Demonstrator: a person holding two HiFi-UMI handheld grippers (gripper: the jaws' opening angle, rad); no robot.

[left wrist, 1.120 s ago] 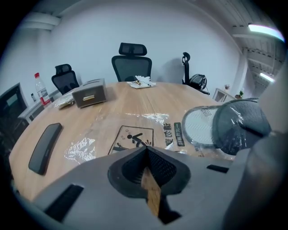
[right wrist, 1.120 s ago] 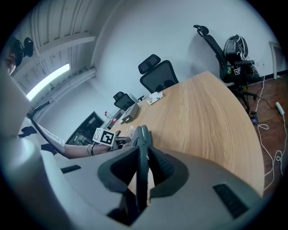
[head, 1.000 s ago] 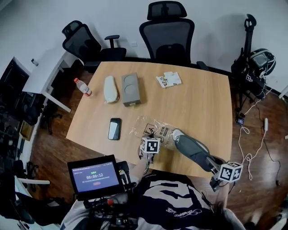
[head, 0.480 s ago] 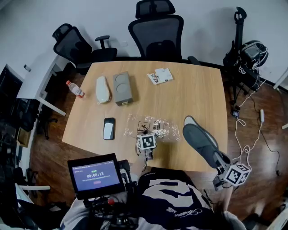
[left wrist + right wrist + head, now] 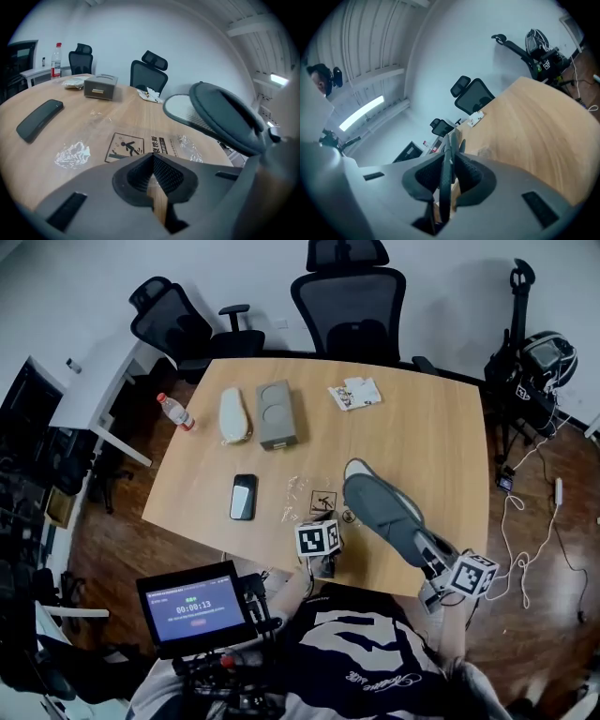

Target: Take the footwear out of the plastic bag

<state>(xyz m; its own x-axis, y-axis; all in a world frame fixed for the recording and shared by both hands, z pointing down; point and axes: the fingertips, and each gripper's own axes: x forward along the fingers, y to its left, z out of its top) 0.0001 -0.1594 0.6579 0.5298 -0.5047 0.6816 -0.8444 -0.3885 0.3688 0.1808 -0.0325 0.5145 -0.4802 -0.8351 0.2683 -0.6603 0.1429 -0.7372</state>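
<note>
A grey shoe (image 5: 380, 512) hangs tilted over the wooden table (image 5: 431, 456), clear of the clear plastic bag (image 5: 314, 498). My right gripper (image 5: 433, 555) is shut on the shoe's heel rim, which shows as a thin dark edge (image 5: 449, 145) between the pads of that gripper (image 5: 447, 161). The bag (image 5: 140, 145), printed with a warning sign, lies flat and empty. My left gripper (image 5: 321, 521) sits at its near edge, and in its own view its jaws (image 5: 152, 159) are shut on the film. The shoe (image 5: 225, 117) looms at the right of that view.
On the table lie a black phone (image 5: 243, 496), a grey box (image 5: 277, 414), a white oblong object (image 5: 232, 415) and a paper packet (image 5: 354, 394). A bottle (image 5: 174, 412) stands at the left. Office chairs (image 5: 352, 296) line the far side. A timer screen (image 5: 192, 606) sits near me.
The right gripper pulled the shoe out of the bag to the right, then carried it up and back left over the table. The bag has gone flat. The left gripper stayed put.
</note>
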